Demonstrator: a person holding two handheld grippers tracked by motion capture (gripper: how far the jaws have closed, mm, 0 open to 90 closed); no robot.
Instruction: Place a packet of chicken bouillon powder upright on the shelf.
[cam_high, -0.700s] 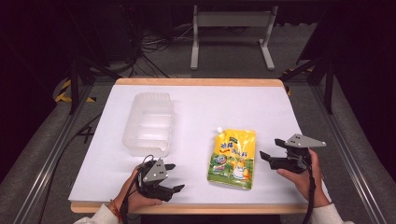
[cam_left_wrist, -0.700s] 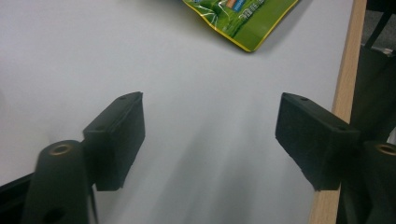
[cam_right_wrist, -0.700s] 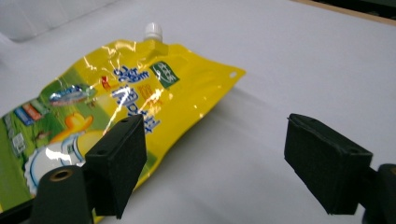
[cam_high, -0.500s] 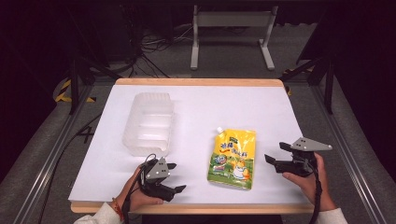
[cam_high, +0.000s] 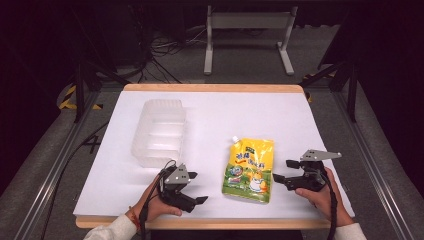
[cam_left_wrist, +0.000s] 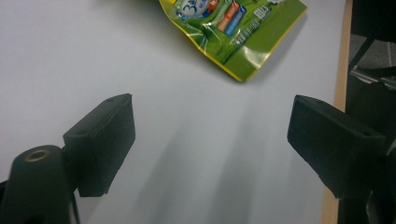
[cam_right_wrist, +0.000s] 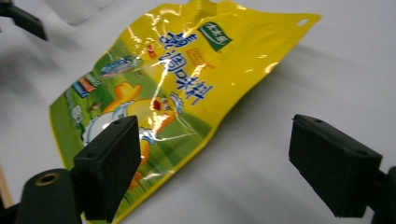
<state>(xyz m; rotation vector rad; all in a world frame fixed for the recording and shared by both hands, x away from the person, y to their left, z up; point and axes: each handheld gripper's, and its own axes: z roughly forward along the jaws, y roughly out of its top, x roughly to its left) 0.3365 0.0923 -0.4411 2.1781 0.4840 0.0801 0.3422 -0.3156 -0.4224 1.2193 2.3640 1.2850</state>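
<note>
Right gripper (cam_high: 281, 174) nearer yellow pouch (cam_high: 249, 168)

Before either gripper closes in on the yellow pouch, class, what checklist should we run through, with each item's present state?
1. Left gripper jaws open, nothing between them: ok.
2. Right gripper jaws open, nothing between them: ok.
3. Yellow pouch lying flat on the table, free of both grippers: ok.
4. Right gripper facing the pouch's edge: ok.
5. Clear plastic container standing apart from the pouch: ok.
6. Pouch spout sealed: cannot tell.
</note>
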